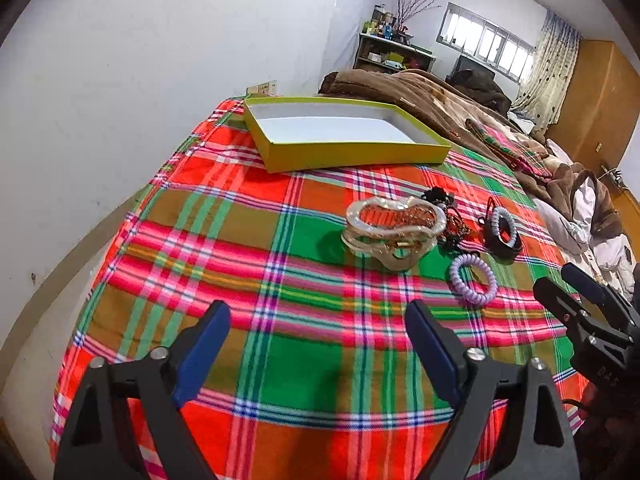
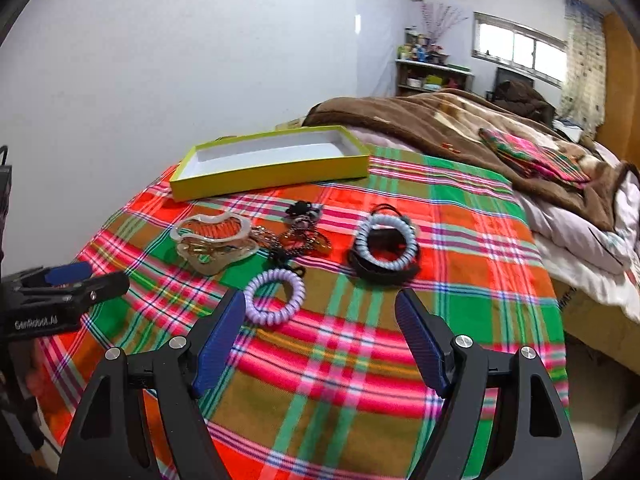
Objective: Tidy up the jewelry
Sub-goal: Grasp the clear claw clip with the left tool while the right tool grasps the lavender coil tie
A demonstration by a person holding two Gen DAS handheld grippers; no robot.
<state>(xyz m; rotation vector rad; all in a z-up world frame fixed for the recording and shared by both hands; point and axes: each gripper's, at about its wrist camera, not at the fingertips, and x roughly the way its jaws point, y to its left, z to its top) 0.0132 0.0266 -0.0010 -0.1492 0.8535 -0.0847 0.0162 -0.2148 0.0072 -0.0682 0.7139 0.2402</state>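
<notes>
I hold both tools above the plaid bedspread, and neither has anything in it. My right gripper has its jaws spread wide, and so does my left gripper. The jewelry lies in a loose cluster ahead of them, well short of the yellow box, which sits open and looks empty near the wall side of the bed.

Nearest my right tool is the purple coil band, lying flat just beside my inner blue pad. I judge it the best first pick: straddle one side of the ring, not the whole loop, and close only enough to keep the springy coil from squirting out. The pale blue coil band rests on a black band, so I would lift it alone. The clear hair claw touches a tangle of chains that may drag along.

The cloth between cluster and box is clear. The box rim stands raised, so I should carry over it. A brown blanket crowds the far right; my left tool sits close on the other flank.
</notes>
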